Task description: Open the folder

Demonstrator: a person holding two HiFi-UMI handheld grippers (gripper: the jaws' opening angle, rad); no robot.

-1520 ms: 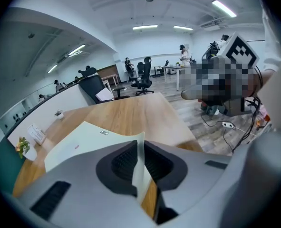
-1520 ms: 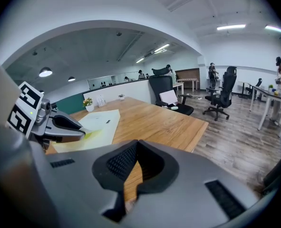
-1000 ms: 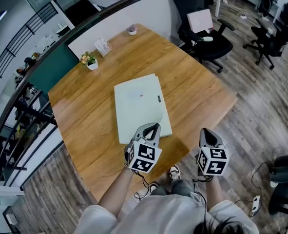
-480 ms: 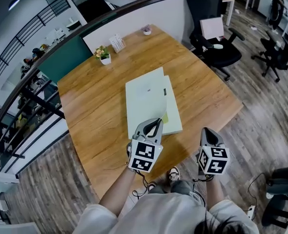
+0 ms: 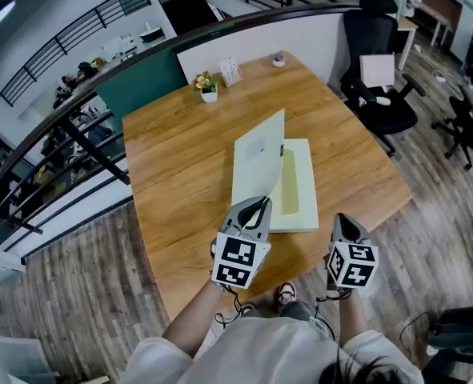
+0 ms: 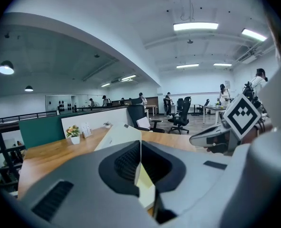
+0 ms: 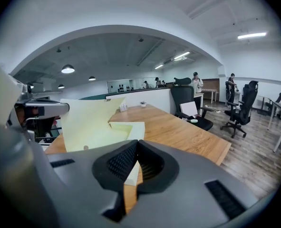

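Head view: the folder [image 5: 298,189] lies on the table [image 5: 180,158], its cover [image 5: 258,165] held half raised by the left gripper [image 5: 258,206]. I judge the next move is swinging it fully over. Left gripper view: the fingers [image 6: 122,164] pinch the cover's edge. Right gripper view: the right gripper [image 7: 137,148] is pressed together and empty, near the folder.

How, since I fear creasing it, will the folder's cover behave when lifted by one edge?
Probably light and fairly stiff: the cover stands raised, nearly flat, with only the left claw pinching one edge. It likely flexes a bit, since its free edge curves slightly. The lower leaf lies flat on the table, so likely won't follow.
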